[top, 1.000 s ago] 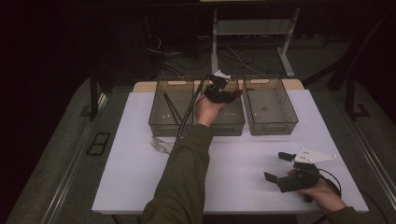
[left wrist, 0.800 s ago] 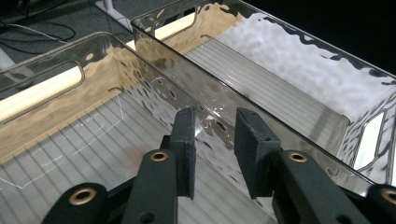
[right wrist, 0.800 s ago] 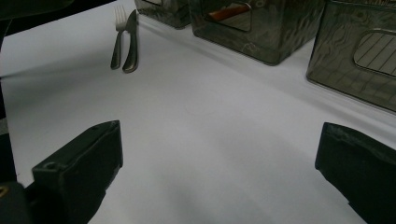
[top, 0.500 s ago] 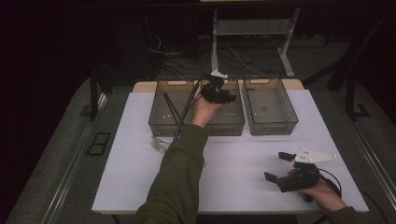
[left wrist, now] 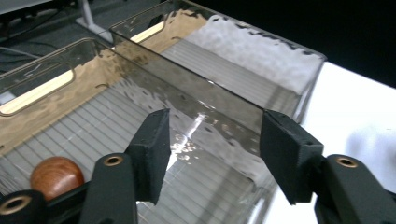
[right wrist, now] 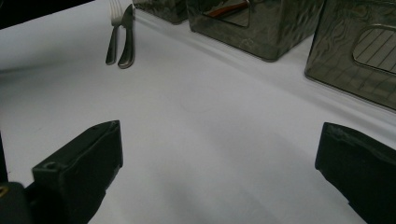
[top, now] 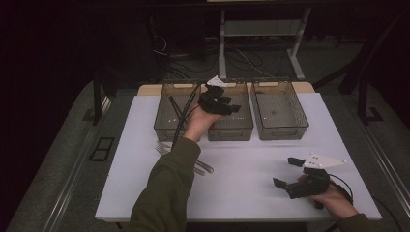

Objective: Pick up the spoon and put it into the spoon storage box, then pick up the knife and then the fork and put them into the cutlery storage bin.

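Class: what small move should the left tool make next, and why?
Probably lift the left tool clear of the middle clear plastic bin: its jaws have just been opening with nothing between them, the round brown wooden knob lies inside, and a silver fork waits on the white table.

My white table (top: pixel 241 183) carries three clear bins (top: pixel 280 108) along its far edge, with a fork (top: pixel 167 152) and knife (right wrist: pixel 127 35) lying near them.

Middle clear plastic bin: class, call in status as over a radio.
Left hand-held gripper over the middle clear plastic bin, jaws just opening, nothing between. Brown wooden round knob lies in the bin. Right hand-held gripper open, on white table. Nothing in the way.
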`<state>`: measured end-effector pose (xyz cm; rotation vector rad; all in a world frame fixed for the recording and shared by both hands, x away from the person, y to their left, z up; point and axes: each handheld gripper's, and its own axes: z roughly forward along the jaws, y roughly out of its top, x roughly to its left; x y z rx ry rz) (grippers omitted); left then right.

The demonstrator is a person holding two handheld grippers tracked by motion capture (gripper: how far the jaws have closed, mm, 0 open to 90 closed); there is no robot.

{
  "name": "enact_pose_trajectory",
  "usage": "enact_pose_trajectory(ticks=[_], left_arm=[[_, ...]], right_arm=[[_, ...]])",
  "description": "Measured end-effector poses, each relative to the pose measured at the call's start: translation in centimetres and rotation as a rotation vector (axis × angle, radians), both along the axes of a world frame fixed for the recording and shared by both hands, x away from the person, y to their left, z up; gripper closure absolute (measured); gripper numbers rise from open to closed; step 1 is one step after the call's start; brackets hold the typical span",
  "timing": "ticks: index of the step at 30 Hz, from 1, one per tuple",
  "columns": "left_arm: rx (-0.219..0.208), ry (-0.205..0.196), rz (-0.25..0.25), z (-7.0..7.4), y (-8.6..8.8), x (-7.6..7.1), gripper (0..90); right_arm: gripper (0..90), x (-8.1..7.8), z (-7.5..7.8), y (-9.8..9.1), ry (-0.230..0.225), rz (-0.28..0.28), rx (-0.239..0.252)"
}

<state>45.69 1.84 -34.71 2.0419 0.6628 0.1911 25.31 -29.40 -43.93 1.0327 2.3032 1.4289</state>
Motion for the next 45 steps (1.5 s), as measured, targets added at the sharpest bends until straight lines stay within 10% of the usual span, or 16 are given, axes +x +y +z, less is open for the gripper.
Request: enact_pose_trajectory(ticks=[14,45], left_arm=[[0.006,-0.036,-0.106,-0.1,1.7,-5.0,32.1],[0.001,-0.040,-0.091,-3.6,8.6,-12.1,28.4]], right_arm=[[0.2,-0.1,-0.1,-0.2,0.001,-0.007,-0.007],[0.2,0.0,-0.2,-0.1,0.002,-0.012,-0.016]])
